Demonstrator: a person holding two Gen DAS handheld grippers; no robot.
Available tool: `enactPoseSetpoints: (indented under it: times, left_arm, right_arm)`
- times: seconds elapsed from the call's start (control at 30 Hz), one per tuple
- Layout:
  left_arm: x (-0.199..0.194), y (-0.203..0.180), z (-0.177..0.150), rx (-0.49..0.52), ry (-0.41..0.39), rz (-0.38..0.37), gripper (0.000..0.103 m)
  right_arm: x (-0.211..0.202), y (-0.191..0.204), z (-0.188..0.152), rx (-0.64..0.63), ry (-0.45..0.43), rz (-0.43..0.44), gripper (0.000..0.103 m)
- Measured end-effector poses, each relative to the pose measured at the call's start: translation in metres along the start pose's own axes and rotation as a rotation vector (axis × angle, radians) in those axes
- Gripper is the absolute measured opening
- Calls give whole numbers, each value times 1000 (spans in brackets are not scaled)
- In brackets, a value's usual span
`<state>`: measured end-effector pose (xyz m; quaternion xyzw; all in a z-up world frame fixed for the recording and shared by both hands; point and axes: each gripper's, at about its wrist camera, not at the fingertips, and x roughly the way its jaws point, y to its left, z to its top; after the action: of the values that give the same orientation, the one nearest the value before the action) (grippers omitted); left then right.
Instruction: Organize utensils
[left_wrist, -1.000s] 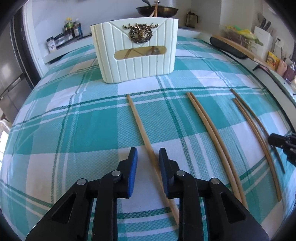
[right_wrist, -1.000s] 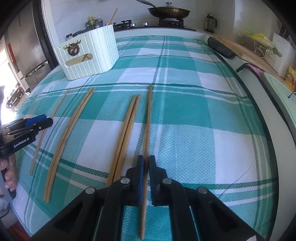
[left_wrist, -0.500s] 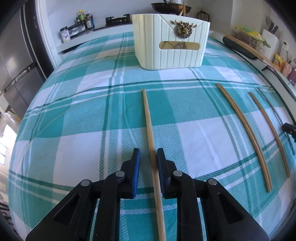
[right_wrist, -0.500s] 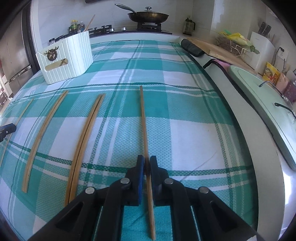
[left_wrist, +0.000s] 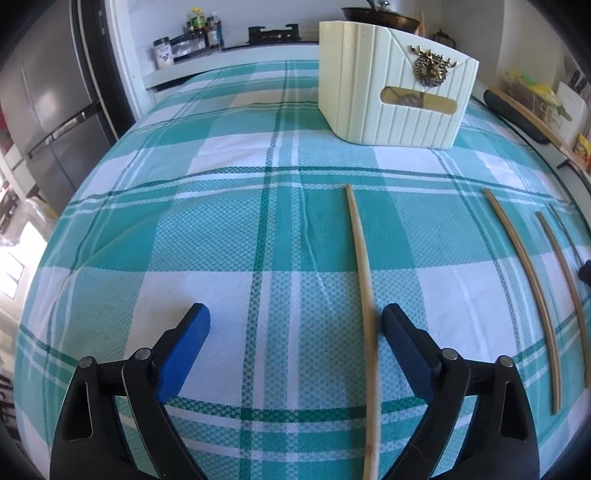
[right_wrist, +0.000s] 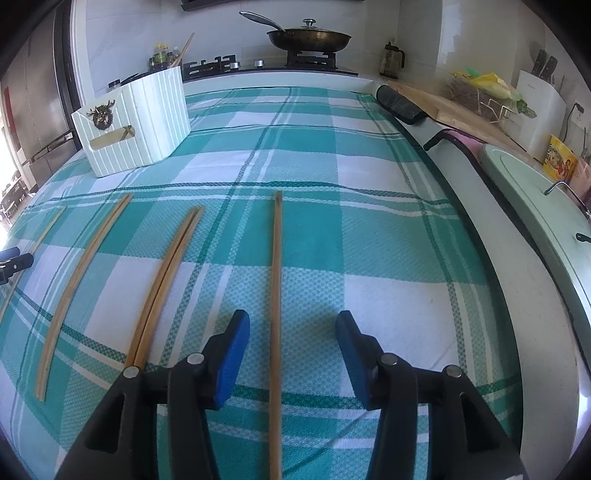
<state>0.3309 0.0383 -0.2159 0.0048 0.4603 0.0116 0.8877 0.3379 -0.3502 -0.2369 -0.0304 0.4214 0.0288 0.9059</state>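
Observation:
Several bamboo chopsticks lie in a row on a teal plaid cloth. My left gripper is open; a pale chopstick lies between its jaws, close to the right finger. My right gripper is open over a darker chopstick that lies between its jaws. A cream holder box with a brass deer emblem stands at the far side; it also shows in the right wrist view, with a chopstick sticking out of it.
More chopsticks lie to the right in the left wrist view and to the left in the right wrist view. A stove with a pan is at the back. A counter and pale green lid run along the right.
Both grippers have opened wide; each was nearly closed around its chopstick before. The left gripper's view has shifted left, so the holder box now sits at the upper right.

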Motion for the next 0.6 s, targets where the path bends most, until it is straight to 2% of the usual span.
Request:
enactPoseSetpoints:
  times: [0.17, 0.6]
  left_arm:
    - [4, 3, 1, -14, 3, 5, 103]
    - [5, 3, 2, -15, 3, 2, 102]
  right_arm:
    - [0, 0, 0, 2, -5, 0, 51]
    - [0, -1, 0, 1, -6, 1, 51]
